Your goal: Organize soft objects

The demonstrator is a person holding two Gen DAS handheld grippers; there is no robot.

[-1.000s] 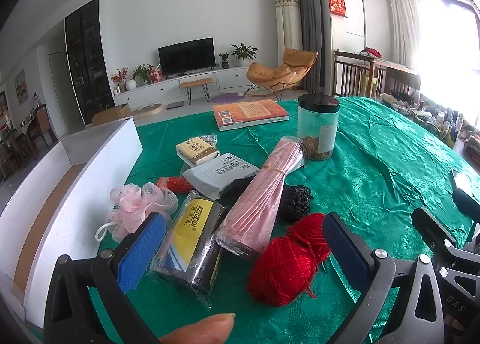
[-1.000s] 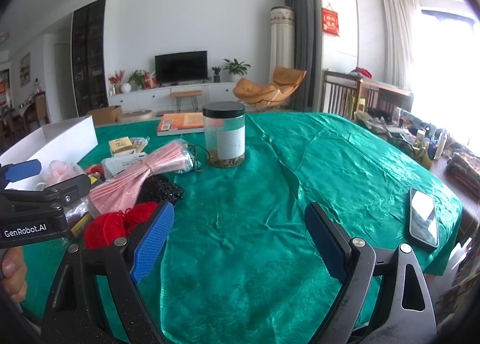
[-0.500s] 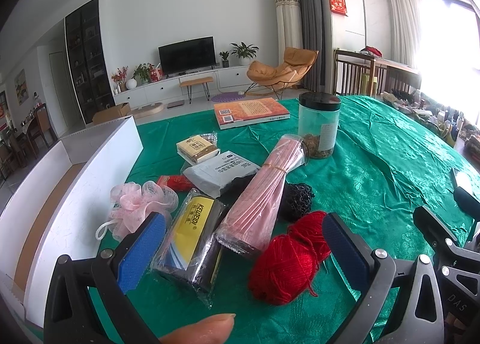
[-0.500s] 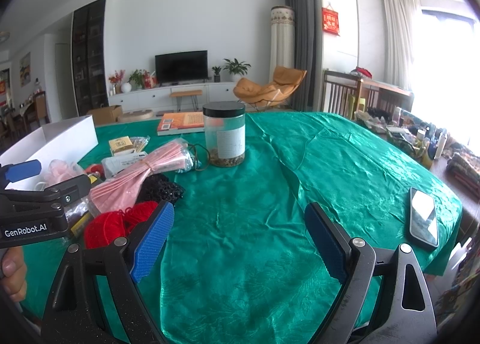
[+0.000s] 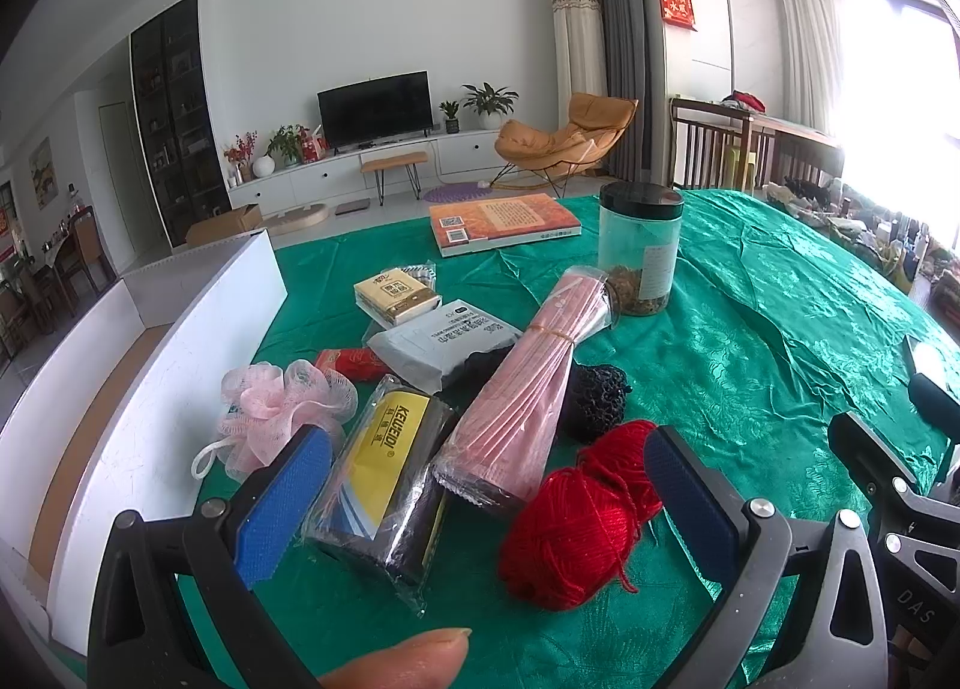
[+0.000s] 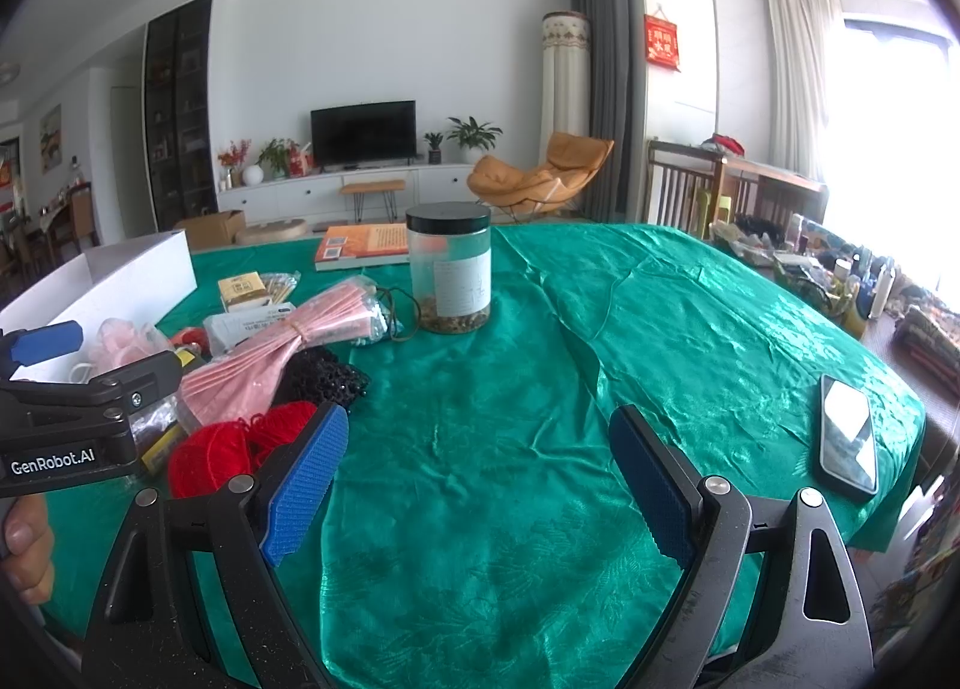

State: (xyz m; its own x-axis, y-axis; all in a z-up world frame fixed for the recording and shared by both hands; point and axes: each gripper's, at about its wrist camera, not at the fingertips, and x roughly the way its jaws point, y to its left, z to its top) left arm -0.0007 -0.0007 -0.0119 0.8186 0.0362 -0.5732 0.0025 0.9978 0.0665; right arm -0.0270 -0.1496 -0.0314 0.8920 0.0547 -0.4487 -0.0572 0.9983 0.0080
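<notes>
On the green tablecloth lies a heap of soft goods: a red yarn ball, a pink mesh bath pouf, a black mesh scrubber, a long pink wrapped bundle and a wrapped pack with a yellow label. My left gripper hovers open just in front of the heap, the labelled pack and yarn between its blue pads. My right gripper stands open over bare cloth, right of the yarn. The left gripper's body shows at the right wrist view's left edge.
A white open box stands at the table's left edge. Behind the heap are a grey pouch, a small yellow packet, an orange book and a black-lidded clear jar. A phone lies at the right edge.
</notes>
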